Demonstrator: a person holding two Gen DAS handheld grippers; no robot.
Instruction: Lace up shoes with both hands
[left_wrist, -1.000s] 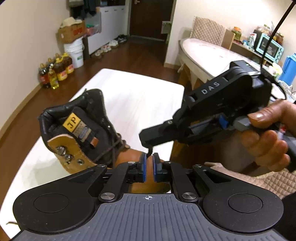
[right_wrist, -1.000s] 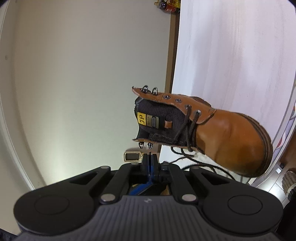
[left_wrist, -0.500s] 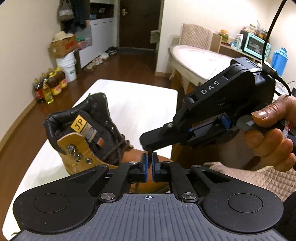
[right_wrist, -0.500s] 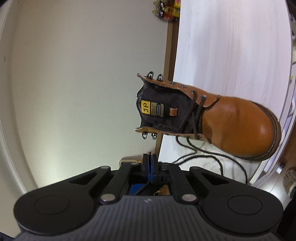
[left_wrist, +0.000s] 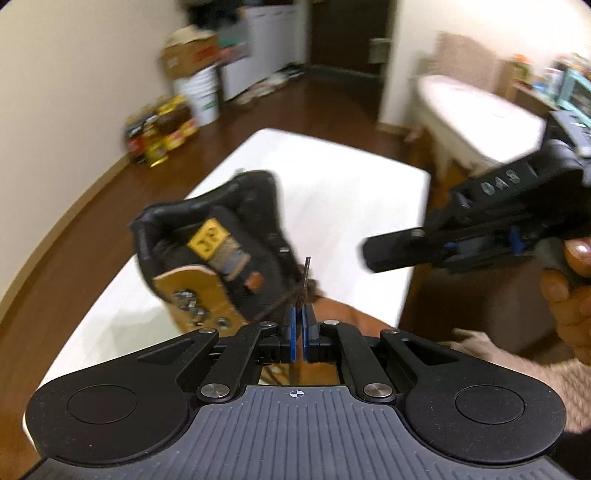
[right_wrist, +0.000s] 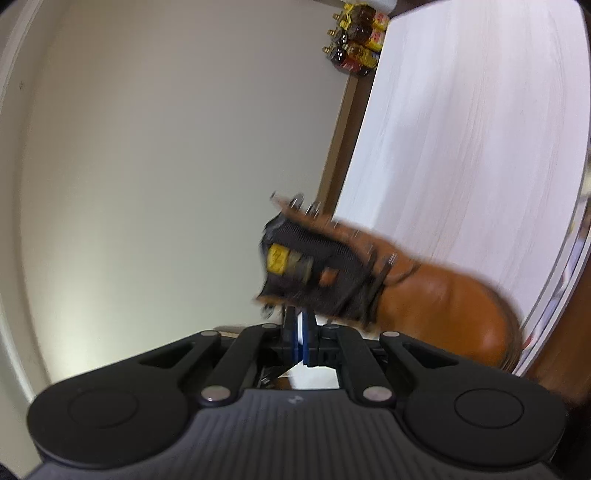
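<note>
1. Tan leather makes up the one ankle boot (left_wrist: 221, 266) in view, with a black padded collar and a dark mesh tongue bearing a yellow tag; it lies on the white tabletop (left_wrist: 332, 184), near its front edge and just ahead of both tools.
2. The left gripper (left_wrist: 300, 325) has its blue pads pressed together on the dark brown cord lace (left_wrist: 305, 277), whose stiff tip pokes up above them.
3. The right gripper (right_wrist: 301, 328) shows its pads nearly closed; motion blur hides whether any lace runs between them, so I cannot tell what, if anything, it holds.
4. Handling, as a judgement: the boot looks heavy and stiff enough to stay put under a gentle pull, while the lace is thin, limp and likely to slip, so it is best taken near the hard tip, where it can be steered into an eyelet.
5. Count: one boot, two grippers, one lace end clearly seen; lower eyelets are threaded, and the metal hooks (left_wrist: 188, 299) near the collar stand bare.
6. A person's hand (left_wrist: 569, 280) holds the right tool.
</note>
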